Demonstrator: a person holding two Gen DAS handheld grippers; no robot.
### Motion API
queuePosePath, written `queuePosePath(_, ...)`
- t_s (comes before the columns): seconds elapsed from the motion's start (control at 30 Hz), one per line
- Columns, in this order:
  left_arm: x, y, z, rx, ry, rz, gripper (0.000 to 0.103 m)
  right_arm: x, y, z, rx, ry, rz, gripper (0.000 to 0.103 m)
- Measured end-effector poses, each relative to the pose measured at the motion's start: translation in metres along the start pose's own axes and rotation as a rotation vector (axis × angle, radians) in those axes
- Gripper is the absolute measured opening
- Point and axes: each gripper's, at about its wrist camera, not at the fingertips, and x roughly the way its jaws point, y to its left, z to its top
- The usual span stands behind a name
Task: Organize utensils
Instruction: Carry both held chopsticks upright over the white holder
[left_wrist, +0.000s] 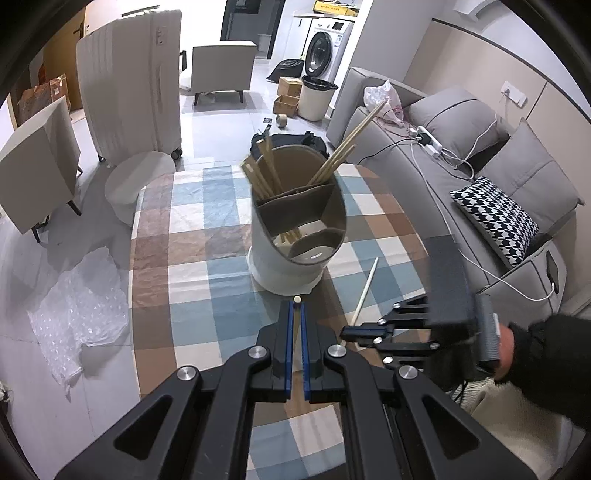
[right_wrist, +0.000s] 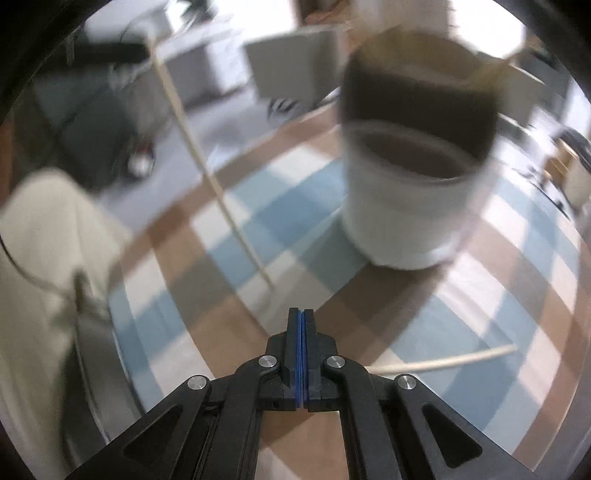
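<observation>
A white utensil holder (left_wrist: 291, 240) with brown dividers stands on the checked tablecloth (left_wrist: 192, 236); several chopsticks (left_wrist: 340, 155) stand in its far compartments. My left gripper (left_wrist: 296, 306) is shut on a pale chopstick (left_wrist: 296, 298), held end-on just in front of the holder. Another chopstick (left_wrist: 364, 291) lies on the cloth to the right. My right gripper (left_wrist: 351, 334) is at the right, low over that chopstick. In the blurred right wrist view my right gripper (right_wrist: 301, 314) is shut and empty, facing the holder (right_wrist: 410, 177). One chopstick (right_wrist: 443, 363) lies on the cloth; another (right_wrist: 207, 173) slants up towards the top left.
A grey sofa (left_wrist: 461, 155) with a houndstooth cushion (left_wrist: 498, 218), cables and a power strip runs along the right. Chairs (left_wrist: 37, 166), a white suitcase (left_wrist: 133, 85), a stool (left_wrist: 136, 184) and plastic wrap (left_wrist: 81, 306) are on the floor to the left.
</observation>
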Motion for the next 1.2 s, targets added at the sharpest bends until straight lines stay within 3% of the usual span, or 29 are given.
queuePosePath(0.17, -0.005, -0.013, 0.006, 0.031, -0.014, -0.002, 0.000, -0.043, -0.012, -0.007, 0.188, -0.160, 0.004, 0.000)
queuePosePath(0.27, -0.007, -0.018, 0.005, 0.049, -0.022, -0.001, 0.000, -0.047, -0.017, -0.010, 0.226, -0.167, -0.025, 0.000)
queuePosePath(0.4, -0.006, -0.017, -0.002, 0.047, -0.016, -0.004, 0.000, -0.015, -0.015, -0.010, 0.047, 0.060, -0.041, 0.011)
queuePosePath(0.5, -0.004, -0.014, -0.005, 0.037, -0.003, 0.000, 0.000, 0.009, -0.003, -0.013, -0.165, 0.201, -0.060, 0.032)
queuePosePath(0.63, -0.002, -0.009, -0.007, 0.026, 0.010, 0.007, 0.000, 0.041, 0.010, -0.013, -0.402, 0.359, -0.066, 0.034)
queuePosePath(0.77, 0.000, -0.005, -0.006, 0.029, 0.018, 0.010, 0.000, 0.061, 0.006, -0.011, -0.538, 0.471, -0.072, 0.039)
queuePosePath(0.9, 0.005, 0.000, -0.005, 0.021, 0.026, 0.007, 0.000, 0.068, 0.001, -0.006, -0.604, 0.520, -0.043, 0.048)
queuePosePath(1.07, 0.008, 0.004, -0.005, 0.010, 0.030, 0.003, 0.000, 0.071, -0.002, -0.002, -0.636, 0.548, 0.009, 0.047)
queuePosePath(1.13, 0.009, 0.005, -0.004, 0.003, 0.028, 0.003, 0.000, 0.072, -0.003, 0.001, -0.627, 0.533, 0.013, 0.041)
queuePosePath(1.2, 0.009, 0.006, -0.004, -0.001, 0.028, 0.004, 0.000, 0.070, -0.008, 0.006, -0.591, 0.509, 0.009, 0.019)
